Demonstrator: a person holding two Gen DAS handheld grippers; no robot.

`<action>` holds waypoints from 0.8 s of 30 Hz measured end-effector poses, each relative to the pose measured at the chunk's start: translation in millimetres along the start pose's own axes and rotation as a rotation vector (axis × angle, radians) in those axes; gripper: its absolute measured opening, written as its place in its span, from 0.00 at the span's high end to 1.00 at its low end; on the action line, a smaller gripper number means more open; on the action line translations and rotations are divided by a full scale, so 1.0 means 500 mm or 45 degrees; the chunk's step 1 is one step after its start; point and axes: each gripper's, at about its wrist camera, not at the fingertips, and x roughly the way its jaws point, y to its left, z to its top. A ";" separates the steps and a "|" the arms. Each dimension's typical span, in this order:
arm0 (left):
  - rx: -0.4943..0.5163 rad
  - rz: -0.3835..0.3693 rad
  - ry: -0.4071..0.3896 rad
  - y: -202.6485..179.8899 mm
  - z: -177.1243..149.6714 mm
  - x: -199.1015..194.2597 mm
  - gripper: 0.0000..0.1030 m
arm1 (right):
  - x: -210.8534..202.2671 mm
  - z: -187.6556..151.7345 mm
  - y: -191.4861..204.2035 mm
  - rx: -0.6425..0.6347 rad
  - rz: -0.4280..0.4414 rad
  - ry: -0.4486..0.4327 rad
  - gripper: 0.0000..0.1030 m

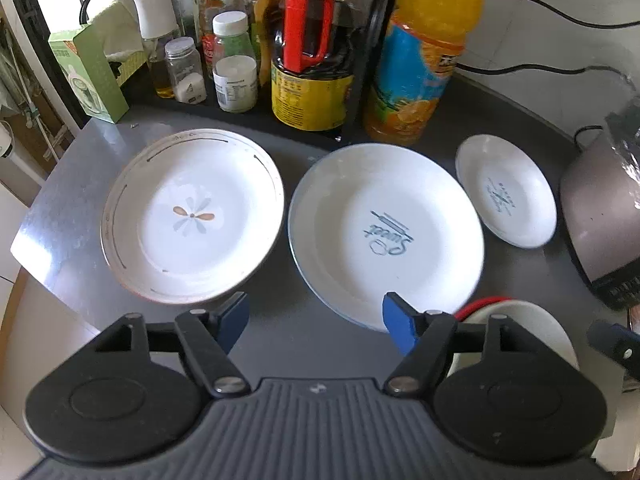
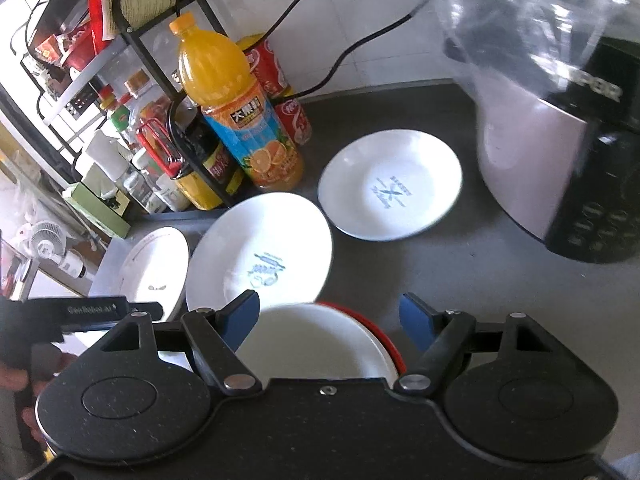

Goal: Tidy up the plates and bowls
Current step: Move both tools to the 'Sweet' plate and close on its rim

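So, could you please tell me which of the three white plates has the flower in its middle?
The leftmost plate, on the metal surface; the middle plate and small right plate carry blue lettering instead.

You are working in a home kitchen. Ahead of your jaws, a dark table [image 1: 304, 332] carries white plates [image 1: 384, 232] and a crowd of condiment bottles [image 1: 234, 62] and jars. An orange juice bottle [image 2: 236, 116] stands beyond the plates beside cola cans [image 2: 280, 92]. Off to the right sits a countertop appliance [image 2: 560, 168], its cords [image 2: 344, 56] running along a tiled wall [image 2: 360, 12].
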 end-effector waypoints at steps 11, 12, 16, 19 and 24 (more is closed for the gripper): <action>0.008 -0.088 0.053 0.054 0.074 0.063 0.30 | 0.103 0.054 0.042 0.074 -0.015 0.063 0.30; 0.006 -0.091 0.049 0.059 0.080 0.067 0.30 | 0.113 0.056 0.046 0.066 -0.019 0.069 0.31; -0.016 -0.120 0.058 0.079 0.104 0.090 0.30 | 0.162 0.068 0.050 0.074 -0.023 0.129 0.35; -0.065 -0.164 0.100 0.097 0.119 0.112 0.34 | 0.194 0.076 0.043 0.099 -0.039 0.174 0.41; -0.110 -0.233 0.165 0.114 0.127 0.139 0.44 | 0.230 0.091 0.047 0.116 -0.031 0.230 0.43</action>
